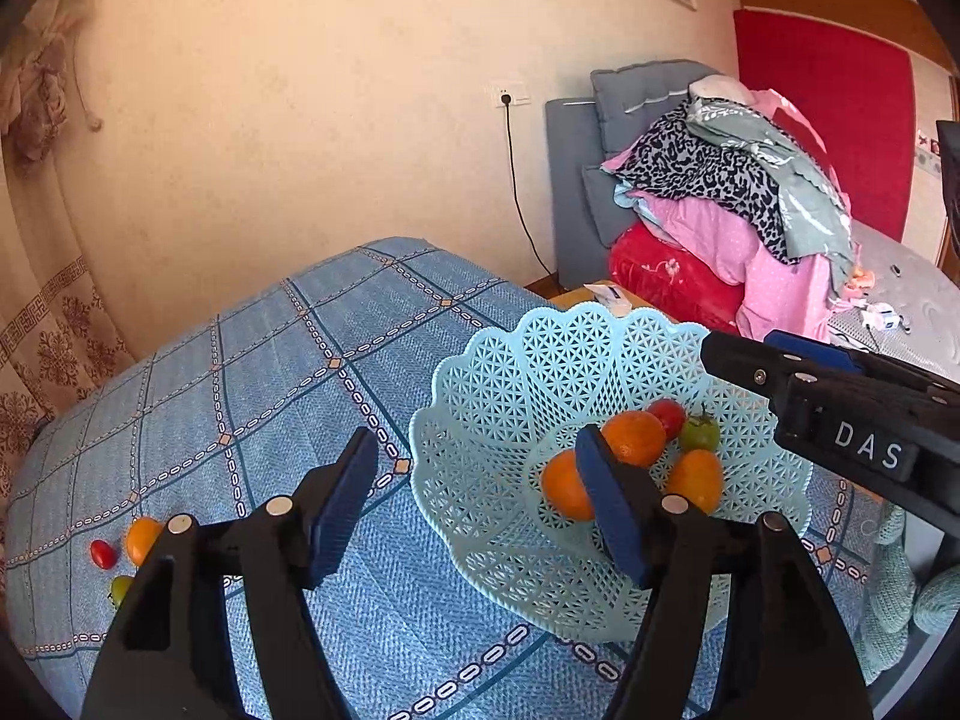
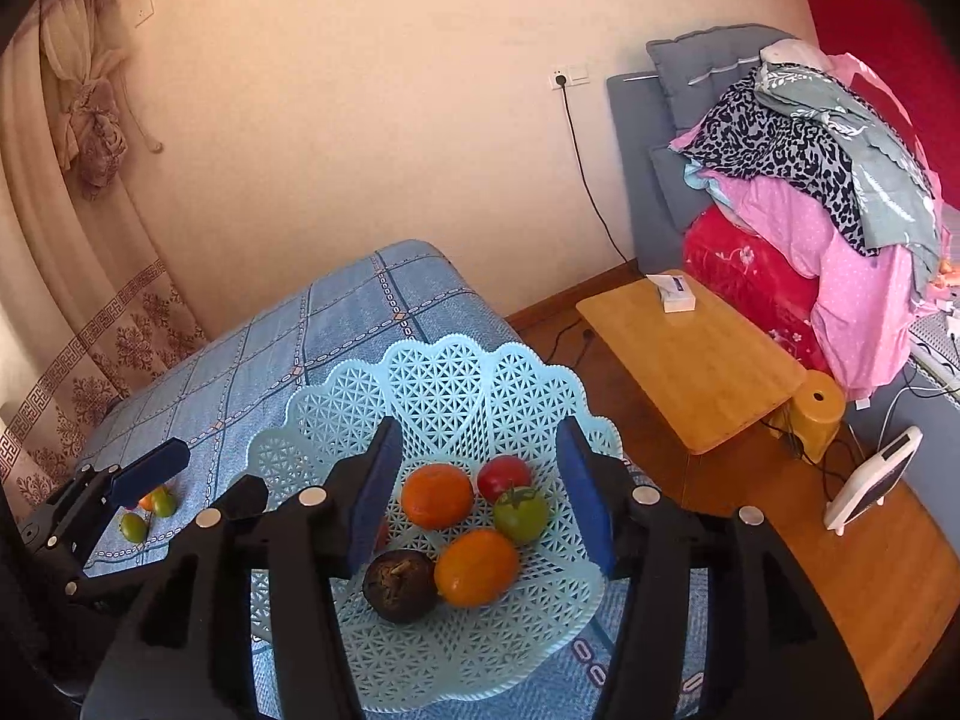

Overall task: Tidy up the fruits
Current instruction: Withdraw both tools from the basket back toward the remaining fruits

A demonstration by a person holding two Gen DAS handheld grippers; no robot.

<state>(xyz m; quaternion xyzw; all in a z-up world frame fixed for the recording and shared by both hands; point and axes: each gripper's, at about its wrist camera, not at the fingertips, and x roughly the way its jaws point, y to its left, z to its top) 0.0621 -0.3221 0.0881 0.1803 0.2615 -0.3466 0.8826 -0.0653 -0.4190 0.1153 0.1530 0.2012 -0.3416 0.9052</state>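
1. Lying at the far left of the blue plaid tablecloth (image 1: 252, 420) in the left wrist view are three loose fruits: a red cherry tomato (image 1: 102, 554), an orange fruit (image 1: 141, 539) partly cut off by the gripper's arm, and a green tomato (image 1: 120, 590) mostly hidden behind it.
2. The left gripper (image 1: 477, 501) is empty, its jaws spread wide; its right blue pad overlaps one orange fruit (image 1: 561, 492) in the basket.
3. The light blue lattice basket (image 1: 480, 420) sits on the cloth, at the table's right side.
4. Only five fruits are visible there from the left wrist: three orange, one red tomato (image 1: 669, 417), one green tomato (image 1: 699, 433).
5. The right wrist view shows a dark brown mangosteen (image 2: 399, 585) too, plus two orange fruits, the red and the green tomato; a reddish sliver beside the left pad is too hidden to name.
6. The right gripper (image 2: 483, 483) hovers above the basket, its jaws wide apart and holding nothing.
7. A wooden side table (image 2: 708, 372) bearing a small white box (image 2: 672, 294) stands at right.
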